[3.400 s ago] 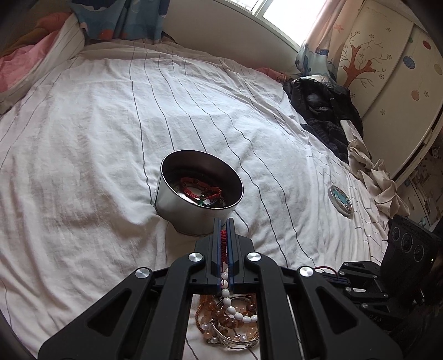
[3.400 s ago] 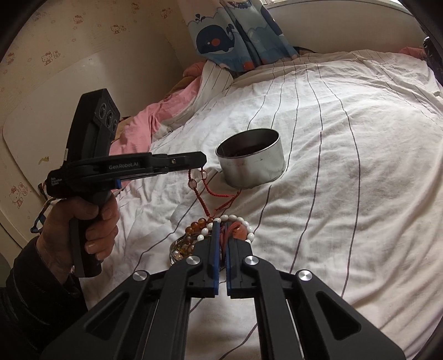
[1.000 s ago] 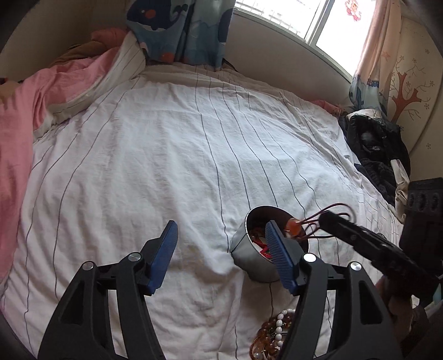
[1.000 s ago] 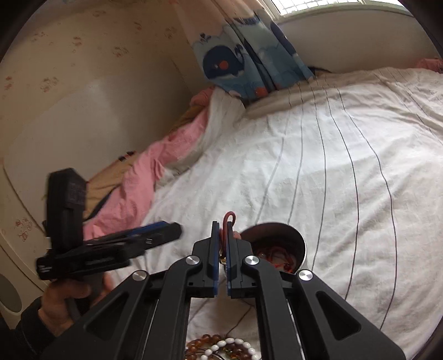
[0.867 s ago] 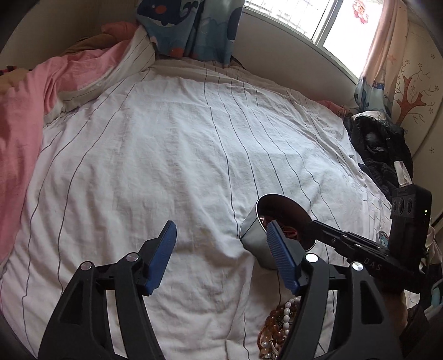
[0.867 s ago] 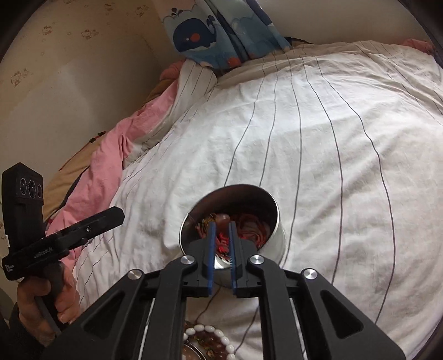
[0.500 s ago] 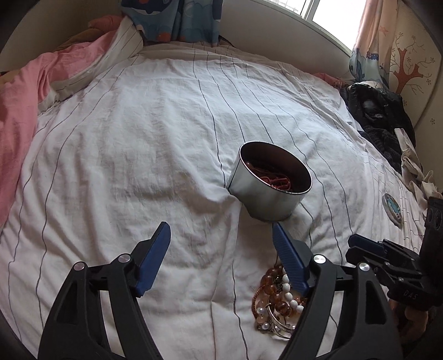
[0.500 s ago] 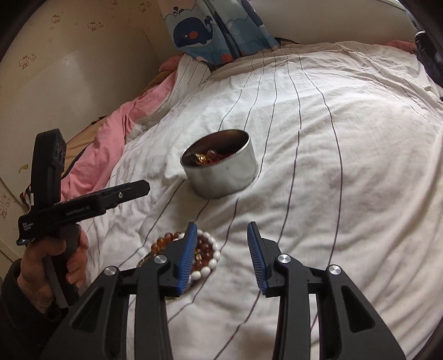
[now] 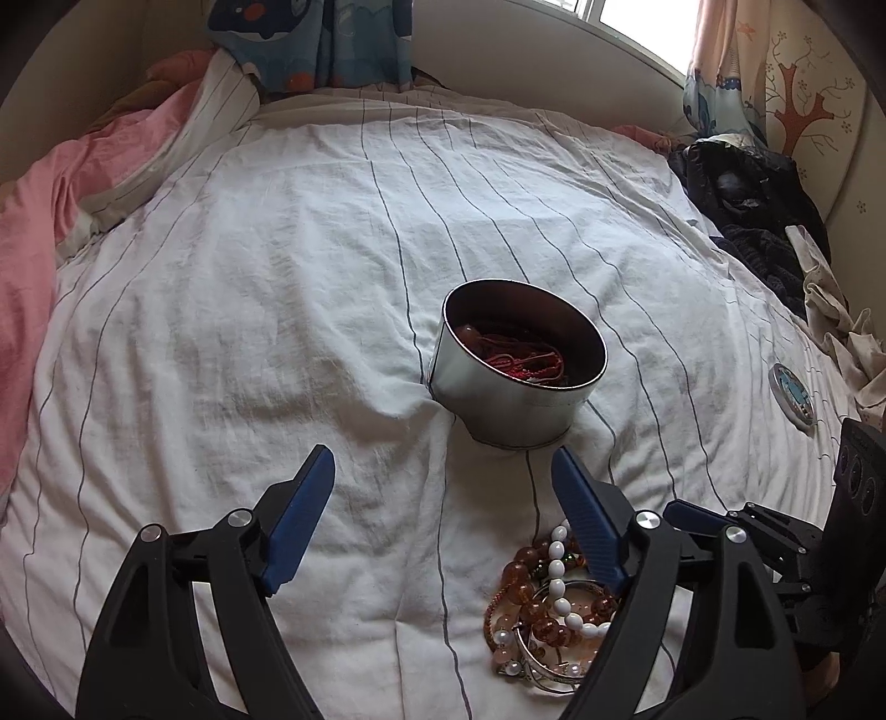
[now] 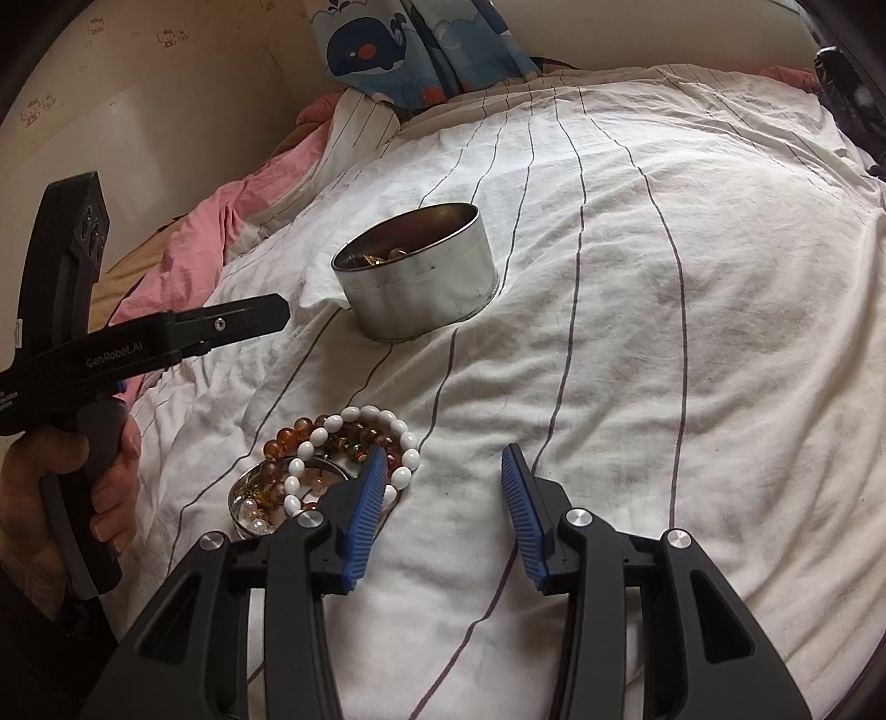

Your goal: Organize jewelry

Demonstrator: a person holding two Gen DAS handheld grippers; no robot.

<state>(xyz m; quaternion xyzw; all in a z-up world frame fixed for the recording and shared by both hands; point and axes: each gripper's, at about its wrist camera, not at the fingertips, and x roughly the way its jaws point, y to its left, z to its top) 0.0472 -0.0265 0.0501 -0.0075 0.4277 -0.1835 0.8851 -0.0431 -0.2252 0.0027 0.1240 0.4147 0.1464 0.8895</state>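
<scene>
a bed in a white striped sheet (image 9: 277,288), whale-print curtain (image 10: 398,44) and bright window (image 9: 626,16) behind it.

Left gripper (image 9: 443,476): matte black frame, triangular cutouts, silver round screws at pivots, ribbed blue pads (image 9: 584,518) on finger inner faces. Right gripper (image 10: 440,471): same build, black arms, silver screws, blue ridged pads (image 10: 362,507). From right wrist view, left unit side: white "GenRobot.AI" lettering, small screw, black camera block with round lenses. Left hand (image 10: 61,487): bare skin, dark sleeve, probably black.
</scene>
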